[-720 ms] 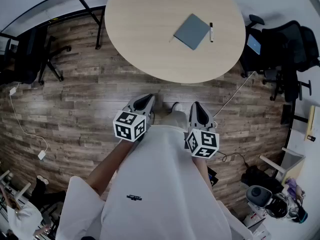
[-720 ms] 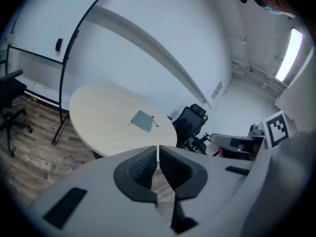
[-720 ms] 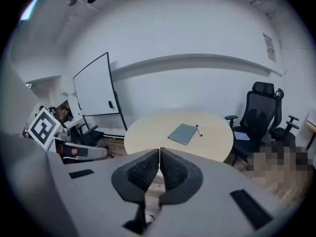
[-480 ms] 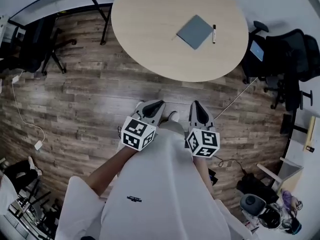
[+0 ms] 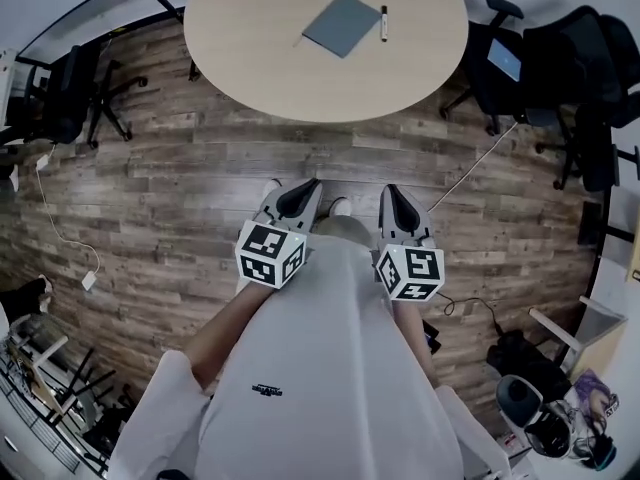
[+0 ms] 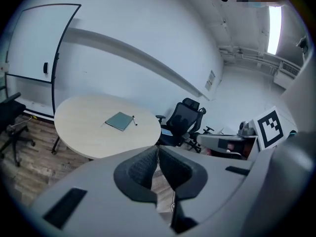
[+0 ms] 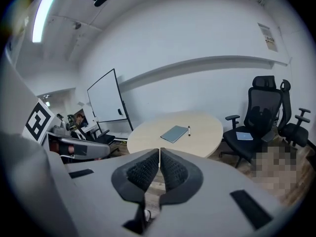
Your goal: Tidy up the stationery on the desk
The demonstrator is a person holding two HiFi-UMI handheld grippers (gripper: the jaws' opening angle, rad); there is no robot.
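Framing in the head view is shifting: the round table (image 5: 250, 58) is now sitting higher and further left than half a second ago, while both grippers are staying at the person's waist over the wooden floor (image 5: 150, 198). The left gripper (image 5: 300, 193) and right gripper (image 5: 393, 200) are each keeping their jaws pressed together on nothing. The grey notebook (image 5: 342, 24) and the pen (image 5: 383, 23) just beside it are lying on the table's far side, well apart from both grippers. In the inspector's judgement, tidying is not yet beginning, and an approach to the table is still lacking.
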